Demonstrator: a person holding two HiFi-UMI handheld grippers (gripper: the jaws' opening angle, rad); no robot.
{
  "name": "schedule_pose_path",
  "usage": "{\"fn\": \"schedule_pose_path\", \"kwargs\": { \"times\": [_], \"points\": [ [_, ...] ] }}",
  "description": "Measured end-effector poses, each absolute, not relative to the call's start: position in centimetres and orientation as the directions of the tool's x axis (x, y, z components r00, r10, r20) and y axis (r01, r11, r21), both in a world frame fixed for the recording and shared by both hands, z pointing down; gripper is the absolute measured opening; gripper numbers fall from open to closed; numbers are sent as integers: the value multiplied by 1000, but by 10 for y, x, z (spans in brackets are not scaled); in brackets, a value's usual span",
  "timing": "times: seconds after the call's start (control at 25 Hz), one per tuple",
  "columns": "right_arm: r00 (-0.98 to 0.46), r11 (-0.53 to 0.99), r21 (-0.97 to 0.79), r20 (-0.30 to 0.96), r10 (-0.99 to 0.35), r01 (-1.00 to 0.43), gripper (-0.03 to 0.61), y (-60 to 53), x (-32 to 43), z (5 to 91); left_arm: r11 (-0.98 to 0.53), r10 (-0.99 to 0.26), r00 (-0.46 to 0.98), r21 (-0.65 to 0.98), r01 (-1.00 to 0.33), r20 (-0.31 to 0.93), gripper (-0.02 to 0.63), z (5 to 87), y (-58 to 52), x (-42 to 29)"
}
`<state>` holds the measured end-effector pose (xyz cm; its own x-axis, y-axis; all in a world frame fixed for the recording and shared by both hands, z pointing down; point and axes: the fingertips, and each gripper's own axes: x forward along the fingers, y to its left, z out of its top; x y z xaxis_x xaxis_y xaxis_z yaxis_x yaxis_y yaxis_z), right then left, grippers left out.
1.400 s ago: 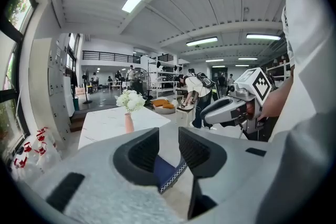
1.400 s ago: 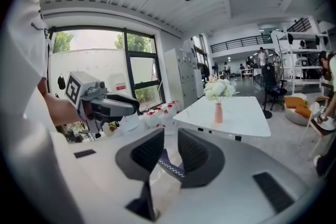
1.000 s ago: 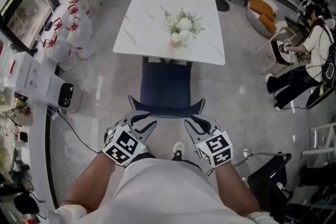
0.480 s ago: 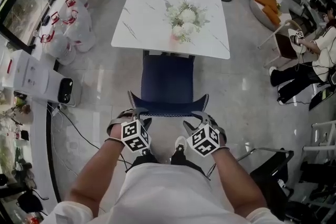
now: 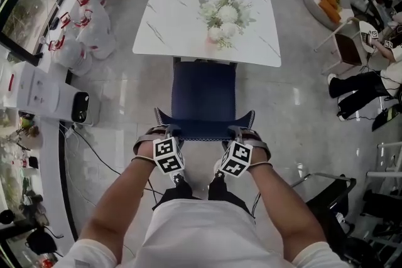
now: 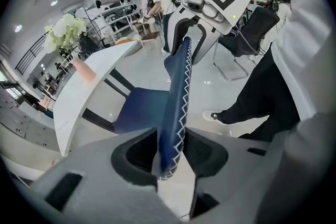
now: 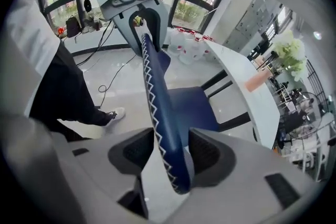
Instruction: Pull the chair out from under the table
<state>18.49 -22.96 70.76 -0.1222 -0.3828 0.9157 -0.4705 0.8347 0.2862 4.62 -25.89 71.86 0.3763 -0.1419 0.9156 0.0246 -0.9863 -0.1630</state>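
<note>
A dark blue chair [image 5: 203, 97] with white zigzag stitching stands with the front of its seat under the white marble table [image 5: 176, 16]. My left gripper [image 5: 168, 130] straddles the left end of the backrest's top edge, and my right gripper [image 5: 237, 130] straddles the right end. In the left gripper view the backrest [image 6: 178, 97] runs between the opening jaws of that gripper [image 6: 170, 152], with a gap beside the right pad. The right gripper view shows the same edge [image 7: 157, 97] between its own opening jaws [image 7: 170, 152], not pinched.
A vase of white flowers [image 5: 225, 17] stands on the table. White bags [image 5: 88, 28] and a white appliance [image 5: 47, 94] with a floor cable [image 5: 94, 157] lie at the left. A seated person [image 5: 370, 72] and a black chair [image 5: 326, 204] are at the right.
Both grippers came down from in front of my body onto the backrest's top edge and rolled inward. Their jaws have widened around the edge. The chair has not moved.
</note>
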Motion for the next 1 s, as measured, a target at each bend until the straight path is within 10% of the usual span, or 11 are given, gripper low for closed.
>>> {"fn": "schedule_pose_path", "kwargs": {
  "times": [1.0],
  "points": [
    [-99,874,249,944,-316,-418,160,-227,188,751,-985,-150,306,-167,31,940,135,770,-261,42]
  ]
}}
